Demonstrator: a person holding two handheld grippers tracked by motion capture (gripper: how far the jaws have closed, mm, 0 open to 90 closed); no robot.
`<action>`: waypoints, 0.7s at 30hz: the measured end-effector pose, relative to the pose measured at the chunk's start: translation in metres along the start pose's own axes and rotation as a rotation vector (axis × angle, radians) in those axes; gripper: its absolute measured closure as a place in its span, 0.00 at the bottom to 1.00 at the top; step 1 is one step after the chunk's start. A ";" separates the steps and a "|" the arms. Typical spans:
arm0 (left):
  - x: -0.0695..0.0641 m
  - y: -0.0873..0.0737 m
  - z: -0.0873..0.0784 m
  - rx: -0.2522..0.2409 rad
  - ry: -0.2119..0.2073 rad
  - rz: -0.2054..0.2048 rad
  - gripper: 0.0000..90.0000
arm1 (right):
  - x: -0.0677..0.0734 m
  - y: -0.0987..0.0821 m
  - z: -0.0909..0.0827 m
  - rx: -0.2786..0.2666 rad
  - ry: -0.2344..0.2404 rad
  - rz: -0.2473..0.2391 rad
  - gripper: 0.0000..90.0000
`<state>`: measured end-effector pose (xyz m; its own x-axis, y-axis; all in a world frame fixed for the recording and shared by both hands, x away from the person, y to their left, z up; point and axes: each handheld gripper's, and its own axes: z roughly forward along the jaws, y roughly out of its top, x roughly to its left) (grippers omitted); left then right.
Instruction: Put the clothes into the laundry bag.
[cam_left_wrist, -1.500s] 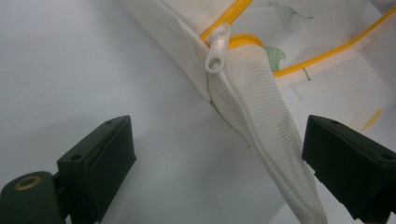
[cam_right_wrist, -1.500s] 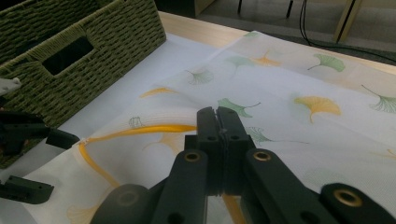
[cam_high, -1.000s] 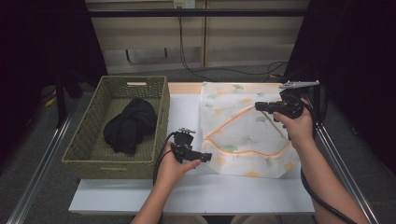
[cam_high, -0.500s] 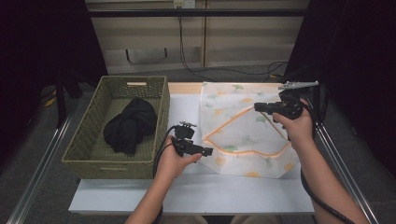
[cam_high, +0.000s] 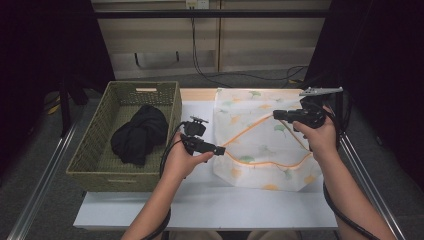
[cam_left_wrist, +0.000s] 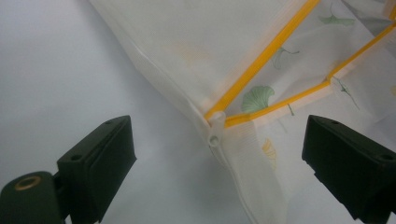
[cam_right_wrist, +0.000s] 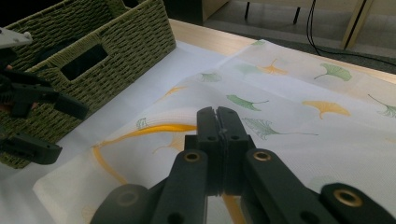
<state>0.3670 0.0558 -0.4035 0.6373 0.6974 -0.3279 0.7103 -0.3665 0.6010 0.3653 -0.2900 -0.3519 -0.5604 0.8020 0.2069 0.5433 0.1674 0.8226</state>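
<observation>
Bag-opening step: right claw (cam_high: 278, 114) pinched on mesh laundry bag (cam_high: 260, 145) upper edge; left claw (cam_high: 220, 149), jaws wide, at zip pull (cam_left_wrist: 215, 133). Next, prob.: fetch black garment (cam_high: 137, 135) from basket (cam_high: 90, 155).

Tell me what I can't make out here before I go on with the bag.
- Bag inside: high view, the printed fabric hides whether anything is in it.
- Right gripper: its shut jaws cover the spot they pinch; the zipper edge seems held.
- Black cloth in the basket: high view, a dark bundle, its kind unreadable.
- Zipper pull: left gripper view, the open left gripper frames it; the frame's edge cuts off the zipper's far end.
</observation>
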 end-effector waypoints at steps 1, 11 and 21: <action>0.000 0.002 -0.002 0.006 -0.005 0.002 0.10 | 0.000 0.000 0.000 -0.001 -0.001 0.000 1.00; 0.006 0.016 -0.022 0.005 0.012 0.002 0.10 | 0.000 0.000 0.000 -0.002 0.000 0.001 1.00; 0.017 0.024 -0.039 0.004 0.019 -0.011 0.10 | 0.001 -0.001 -0.001 -0.004 -0.001 0.007 1.00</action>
<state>0.3833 0.0832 -0.3668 0.6237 0.7130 -0.3203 0.7185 -0.3615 0.5942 0.3635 -0.2896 -0.3519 -0.5557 0.8039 0.2121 0.5449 0.1595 0.8232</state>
